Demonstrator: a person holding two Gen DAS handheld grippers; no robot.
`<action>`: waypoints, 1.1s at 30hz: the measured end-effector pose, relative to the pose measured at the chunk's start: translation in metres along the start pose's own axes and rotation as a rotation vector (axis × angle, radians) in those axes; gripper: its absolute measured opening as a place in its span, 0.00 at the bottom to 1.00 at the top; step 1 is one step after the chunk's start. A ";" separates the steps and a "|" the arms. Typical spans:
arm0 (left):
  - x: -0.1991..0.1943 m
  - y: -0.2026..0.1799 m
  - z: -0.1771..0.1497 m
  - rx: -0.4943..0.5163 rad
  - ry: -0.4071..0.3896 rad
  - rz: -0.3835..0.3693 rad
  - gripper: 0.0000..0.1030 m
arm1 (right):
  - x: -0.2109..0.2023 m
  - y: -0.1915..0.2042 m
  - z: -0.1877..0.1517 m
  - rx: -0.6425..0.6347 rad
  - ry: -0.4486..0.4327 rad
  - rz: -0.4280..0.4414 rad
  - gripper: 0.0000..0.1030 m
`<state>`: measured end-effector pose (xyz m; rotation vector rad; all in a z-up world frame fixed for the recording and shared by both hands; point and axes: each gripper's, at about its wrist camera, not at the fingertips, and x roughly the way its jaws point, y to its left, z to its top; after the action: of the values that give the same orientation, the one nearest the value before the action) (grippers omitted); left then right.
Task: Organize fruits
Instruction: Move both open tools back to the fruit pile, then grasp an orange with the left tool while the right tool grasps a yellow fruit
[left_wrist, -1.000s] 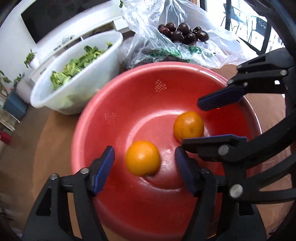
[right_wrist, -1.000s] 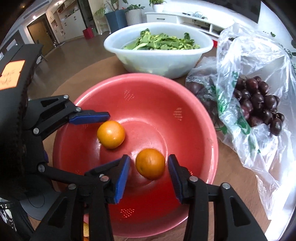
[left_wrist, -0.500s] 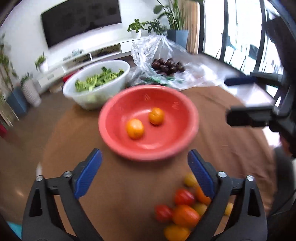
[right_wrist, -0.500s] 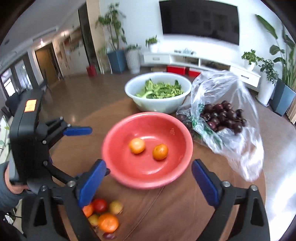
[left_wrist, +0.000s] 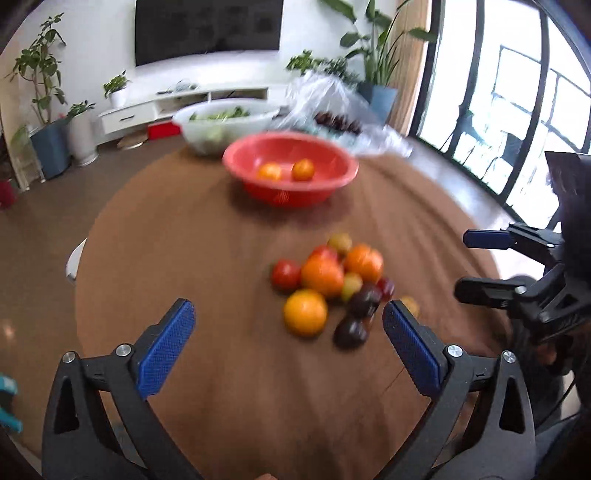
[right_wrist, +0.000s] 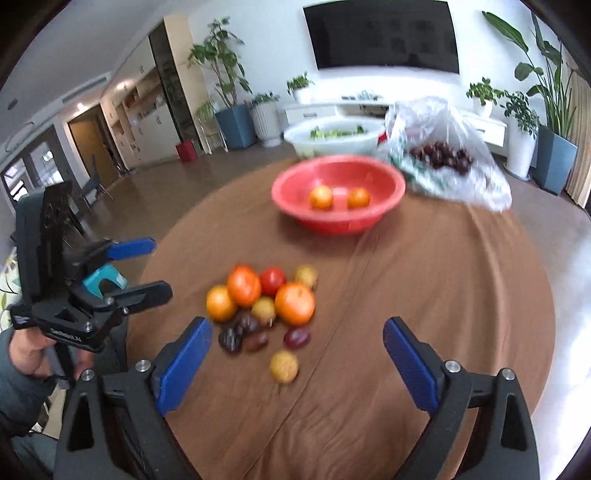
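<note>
A red bowl (left_wrist: 332, 184) (right_wrist: 295, 206) stands at the far side of the round brown table and holds two oranges (left_wrist: 270, 171) (right_wrist: 320, 197). A pile of mixed fruit (left_wrist: 325, 277) (right_wrist: 266, 295) lies mid-table: oranges, red tomatoes, dark plums and small yellow fruits. My left gripper (left_wrist: 288, 332) is wide open and empty, above the table short of the pile. My right gripper (right_wrist: 297, 354) is wide open and empty, near a small yellow fruit (right_wrist: 283, 366). Each gripper shows in the other's view, open.
A white bowl of greens (left_wrist: 221, 125) (right_wrist: 332, 138) and a clear plastic bag of dark plums (left_wrist: 340, 118) (right_wrist: 443, 155) stand behind the red bowl. The table edge runs close on the left (left_wrist: 79, 258) and right (right_wrist: 550, 295).
Both grippers have pulled back from the red bowl and risen, leaving the two oranges in it. Their jaws have opened wider. The fruit pile has come into view.
</note>
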<state>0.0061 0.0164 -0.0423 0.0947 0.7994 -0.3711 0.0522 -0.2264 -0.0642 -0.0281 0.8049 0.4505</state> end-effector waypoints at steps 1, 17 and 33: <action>0.001 -0.002 -0.005 -0.001 0.010 0.003 1.00 | 0.006 0.005 -0.006 -0.021 0.025 -0.024 0.85; 0.015 0.008 -0.014 -0.044 0.062 -0.087 1.00 | 0.062 0.011 -0.021 -0.007 0.183 -0.047 0.51; 0.047 0.018 0.003 0.116 0.157 -0.128 0.91 | 0.056 0.018 -0.023 -0.069 0.182 -0.065 0.28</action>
<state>0.0442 0.0192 -0.0746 0.1838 0.9415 -0.5358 0.0628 -0.1930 -0.1167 -0.1612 0.9637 0.4179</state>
